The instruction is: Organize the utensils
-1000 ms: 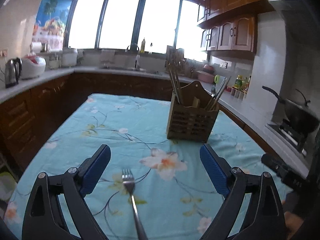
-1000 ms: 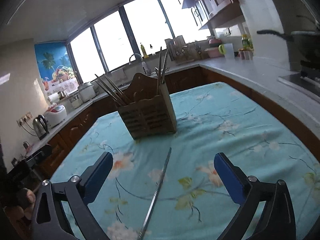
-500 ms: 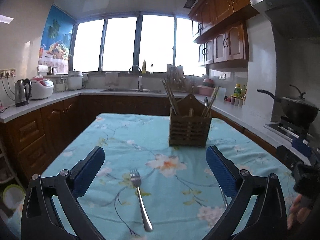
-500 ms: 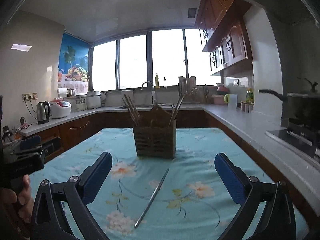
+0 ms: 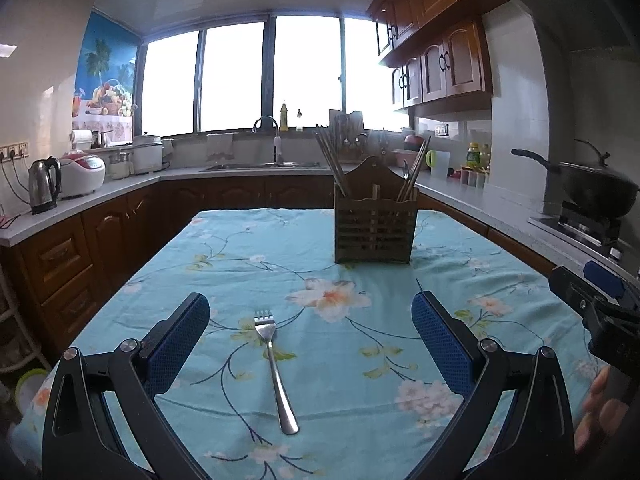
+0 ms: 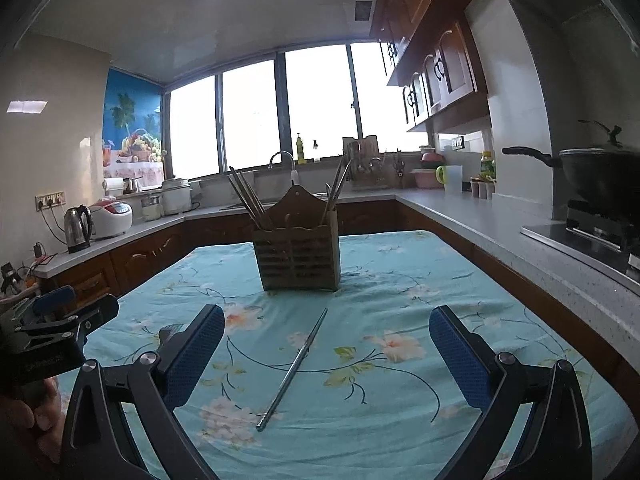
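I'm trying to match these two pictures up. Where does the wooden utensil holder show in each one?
Left wrist view: the wooden utensil holder stands right of centre on the far part of the floral tablecloth, beyond the fork.
Right wrist view: the holder stands near centre, beyond the metal chopstick.
Shared landmark: the sink tap under the windows.

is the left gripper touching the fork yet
Apart. The left wrist view shows the fork flat on the tablecloth, with cloth visible between it and both pads of the open left gripper.
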